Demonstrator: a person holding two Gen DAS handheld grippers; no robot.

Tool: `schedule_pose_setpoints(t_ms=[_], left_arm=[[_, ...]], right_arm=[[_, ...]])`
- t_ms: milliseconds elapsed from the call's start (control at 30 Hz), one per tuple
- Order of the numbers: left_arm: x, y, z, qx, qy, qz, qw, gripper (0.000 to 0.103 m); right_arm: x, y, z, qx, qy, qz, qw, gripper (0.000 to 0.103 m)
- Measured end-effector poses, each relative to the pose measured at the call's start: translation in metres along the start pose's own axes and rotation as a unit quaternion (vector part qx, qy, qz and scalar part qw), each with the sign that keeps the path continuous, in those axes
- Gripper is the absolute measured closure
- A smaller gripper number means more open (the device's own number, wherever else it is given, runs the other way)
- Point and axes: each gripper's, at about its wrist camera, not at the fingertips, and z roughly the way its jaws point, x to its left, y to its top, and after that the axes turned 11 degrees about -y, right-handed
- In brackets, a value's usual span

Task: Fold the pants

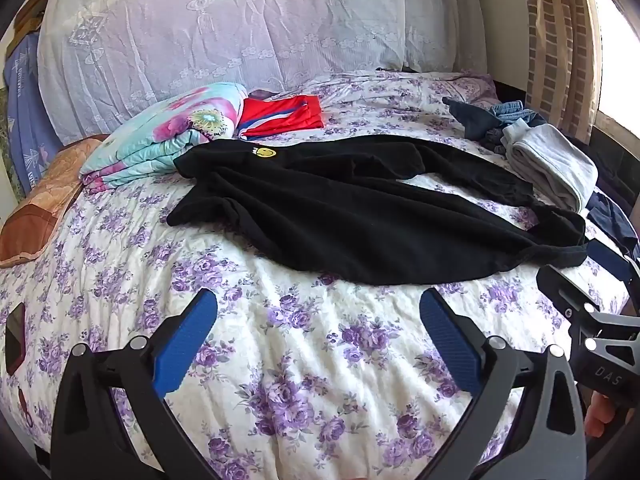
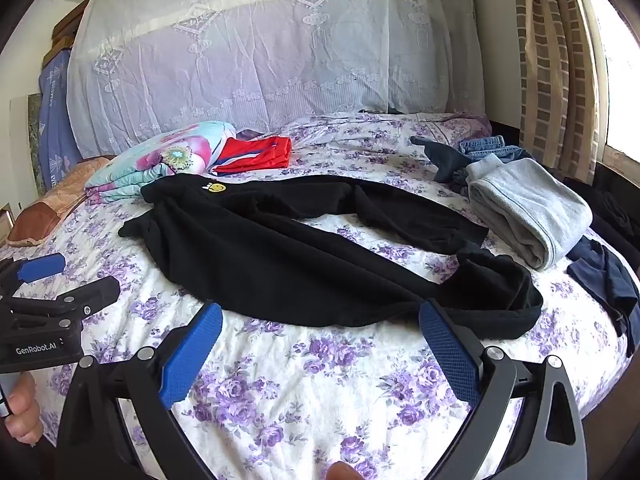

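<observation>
Black pants (image 1: 360, 216) with a yellow smiley patch lie spread across the floral bed, waist at the left, legs running right; they show in the right wrist view (image 2: 304, 256) too. My left gripper (image 1: 318, 304) is open and empty, just short of the pants' near edge. My right gripper (image 2: 320, 314) is open and empty, its right fingertip (image 2: 430, 312) at the near edge of the cuff end. Each gripper shows in the other's view: the right one at the right edge (image 1: 592, 316), the left one at the left edge (image 2: 52, 292).
A folded floral quilt (image 1: 168, 136) and folded red shorts (image 1: 280, 116) lie behind the pants. Folded grey pants (image 2: 528, 212) and a pile of jeans and dark clothes (image 2: 476, 152) lie at the right. A dark garment (image 2: 608, 280) hangs at the bed's right edge.
</observation>
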Motion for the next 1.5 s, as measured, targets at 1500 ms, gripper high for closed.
schedule_pose_setpoints(t_ms=[1500], left_arm=[[0.007,-0.004,0.003,0.009,0.002,-0.004,0.9999,0.004]], right_arm=[[0.001,-0.002,0.001,0.003,0.001,-0.001,1.0,0.004]])
